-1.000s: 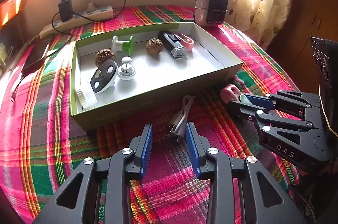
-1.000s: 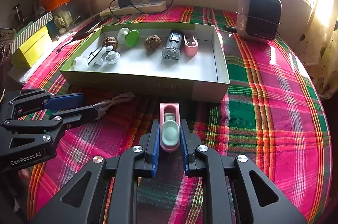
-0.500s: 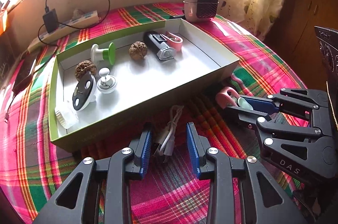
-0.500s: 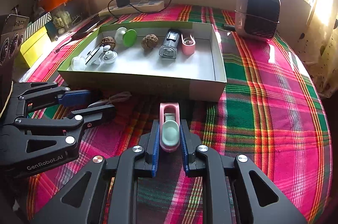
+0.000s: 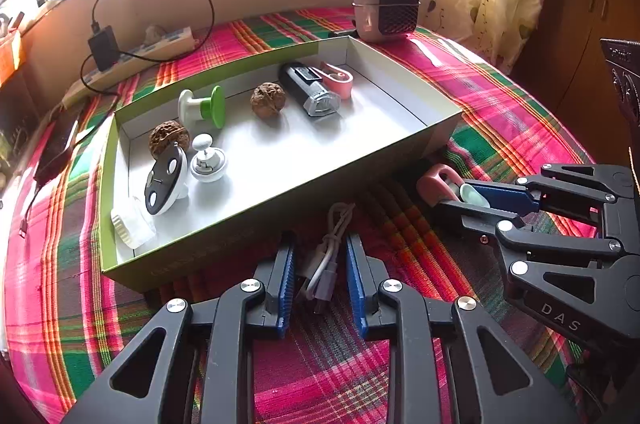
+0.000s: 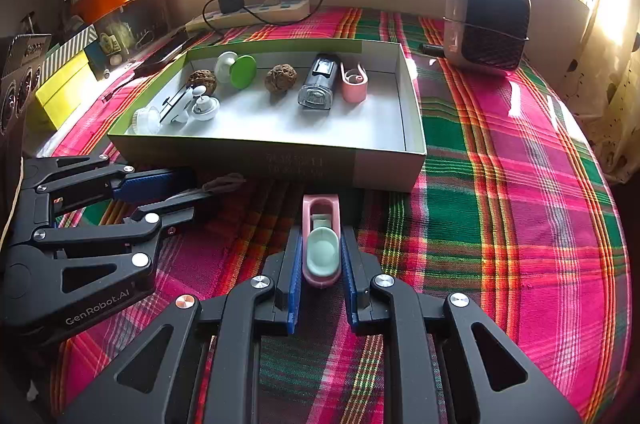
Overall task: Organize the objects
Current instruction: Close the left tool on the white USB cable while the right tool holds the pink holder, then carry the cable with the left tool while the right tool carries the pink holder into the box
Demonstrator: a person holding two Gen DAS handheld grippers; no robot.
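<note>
The bundled white cable [image 5: 326, 266] lay low in the centre of the frame, before the box [image 5: 280, 208]. The left gripper [image 5: 320, 280] had just been narrowing around it (pads not yet pressing). The right gripper [image 6: 320, 274] stayed clamped on the pink clip [image 6: 321, 244].
</note>
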